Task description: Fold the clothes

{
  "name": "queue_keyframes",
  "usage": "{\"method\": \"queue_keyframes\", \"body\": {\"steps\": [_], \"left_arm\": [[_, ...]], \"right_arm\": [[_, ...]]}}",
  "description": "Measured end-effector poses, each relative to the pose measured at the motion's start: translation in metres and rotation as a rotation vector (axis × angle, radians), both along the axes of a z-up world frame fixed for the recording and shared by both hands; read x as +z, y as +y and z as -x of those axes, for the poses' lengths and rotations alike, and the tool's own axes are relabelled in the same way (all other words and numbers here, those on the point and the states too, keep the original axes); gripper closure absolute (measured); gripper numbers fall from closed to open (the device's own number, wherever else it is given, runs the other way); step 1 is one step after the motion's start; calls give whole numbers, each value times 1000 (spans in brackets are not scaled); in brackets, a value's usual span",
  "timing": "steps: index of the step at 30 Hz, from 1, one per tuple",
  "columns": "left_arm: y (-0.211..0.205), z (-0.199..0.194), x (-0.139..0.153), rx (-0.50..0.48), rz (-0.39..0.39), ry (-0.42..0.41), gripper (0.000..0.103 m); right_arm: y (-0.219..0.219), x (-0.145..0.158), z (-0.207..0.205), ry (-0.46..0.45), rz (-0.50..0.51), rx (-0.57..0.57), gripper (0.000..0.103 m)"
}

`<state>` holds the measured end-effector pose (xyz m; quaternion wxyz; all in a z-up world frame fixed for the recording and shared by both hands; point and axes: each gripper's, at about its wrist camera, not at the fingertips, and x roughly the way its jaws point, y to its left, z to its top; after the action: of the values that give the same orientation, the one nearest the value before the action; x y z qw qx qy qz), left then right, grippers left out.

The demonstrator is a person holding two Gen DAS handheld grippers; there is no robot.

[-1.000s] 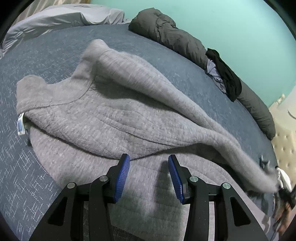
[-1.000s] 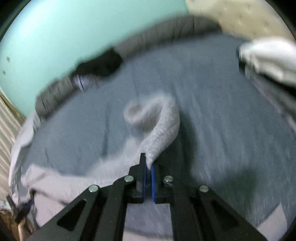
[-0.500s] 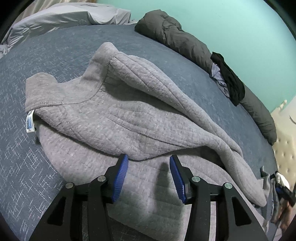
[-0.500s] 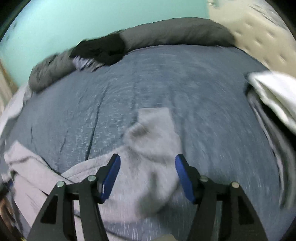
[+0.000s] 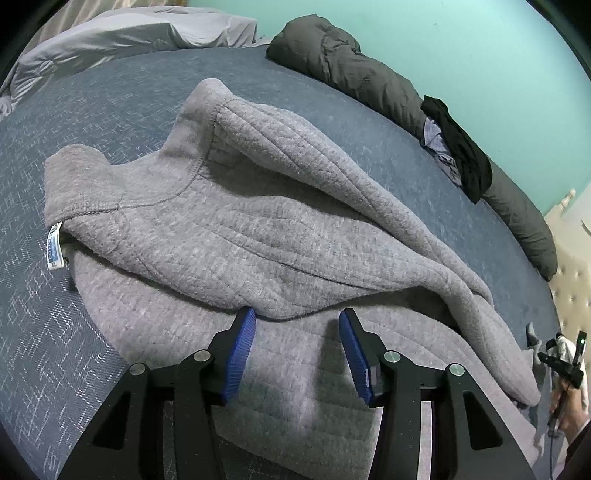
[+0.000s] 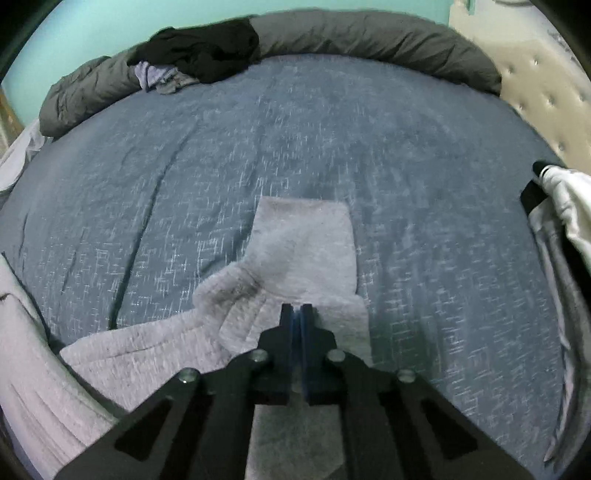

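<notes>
A grey quilted fleece sweater [image 5: 258,229] lies spread on the blue bedspread [image 5: 92,110], collar to the left with a small label [image 5: 54,246] showing. One sleeve runs along its far side toward the right. My left gripper [image 5: 297,325] is open just above the sweater's near part, at a folded edge, with nothing between its fingers. In the right wrist view the sleeve [image 6: 303,240] lies flat ahead, its cuff pointing away. My right gripper [image 6: 296,312] is shut low over the sleeve, and I see no cloth pinched between its pads.
A rolled dark grey duvet [image 6: 369,33] lines the far side by the teal wall, with a black garment [image 6: 207,48] on it. Folded white and grey clothes [image 6: 565,199] sit at the right near a tufted headboard [image 6: 546,85]. Light grey bedding [image 5: 110,37] is far left.
The right gripper let go of the sleeve, which dropped flat onto the bed, then closed its jaws again. The left gripper edged slightly closer to the sweater, still open.
</notes>
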<state>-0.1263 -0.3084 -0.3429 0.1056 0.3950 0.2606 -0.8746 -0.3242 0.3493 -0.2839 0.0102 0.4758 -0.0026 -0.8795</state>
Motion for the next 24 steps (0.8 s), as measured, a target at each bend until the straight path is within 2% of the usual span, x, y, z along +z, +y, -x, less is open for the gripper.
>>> {"method": "queue_keyframes", "body": {"steps": [6, 13, 15, 17, 19, 23, 24], "left_arm": [[-7, -4, 4, 3, -1, 3, 52], [-13, -5, 6, 4, -9, 7, 52], [-14, -5, 5, 4, -11, 7, 52], [-14, -5, 5, 4, -12, 8, 52], [-14, -5, 4, 0, -10, 9, 52], [-14, -5, 4, -1, -11, 11, 52], [-14, -5, 4, -1, -10, 11, 52]], "right_arm": [[46, 71, -28, 211, -64, -178, 101], [92, 80, -39, 175, -91, -377, 101], [104, 83, -42, 163, -99, -434, 98], [88, 79, -44, 155, -43, -361, 90], [57, 75, -42, 140, -22, -255, 79], [-5, 65, -38, 110, 19, -44, 67], [-20, 63, -37, 102, 30, 8, 60]]}}
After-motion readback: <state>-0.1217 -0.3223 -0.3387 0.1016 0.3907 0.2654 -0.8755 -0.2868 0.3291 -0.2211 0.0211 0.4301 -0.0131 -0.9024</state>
